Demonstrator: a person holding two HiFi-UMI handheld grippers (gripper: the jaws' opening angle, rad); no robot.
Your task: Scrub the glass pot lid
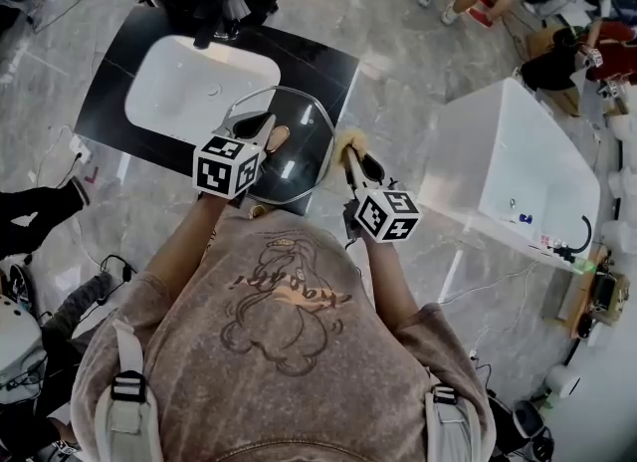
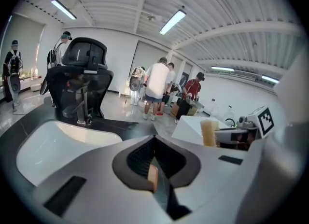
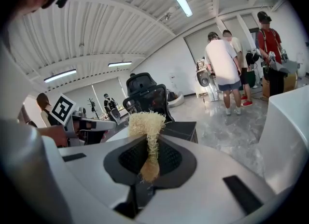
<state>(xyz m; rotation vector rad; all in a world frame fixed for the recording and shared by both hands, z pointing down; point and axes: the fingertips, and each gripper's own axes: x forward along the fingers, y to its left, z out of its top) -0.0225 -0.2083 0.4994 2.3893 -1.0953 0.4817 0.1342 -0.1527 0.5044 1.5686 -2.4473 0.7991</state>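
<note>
so both tools are loaded and the actual scrubbing looks like it's about to start, not underway yet imo. the left gripper (image 1: 261,129) has its fingers clamped shut on the wooden knob (image 2: 152,177) of the glass pot lid (image 1: 299,169), so the lid hangs out in front of those fingertips, above the black counter (image 1: 109,121) and just off the white sink (image 1: 149,62). the right gripper (image 1: 356,161) has its fingers pinched tight on a straw-coloured fibre scrubber (image 1: 349,140), with the fluffy end sticking out past the tips.

next move, i'd guess: bring the scrubber tuft flat onto the glass and rub, while the left fingers keep the knob from twisting. a round knob in a pinch could spin under pressure.

view differences: only the head view shows the lid's full round rim, and that the scrubber sits just beside it. can't tell if they touch. the left gripper view shows the knob right between the pads and the lid edge-on as a thin line. the right gripper view shows how thin the pinched bit of scrubber (image 3: 146,124) is, and never shows the lid.
</note>
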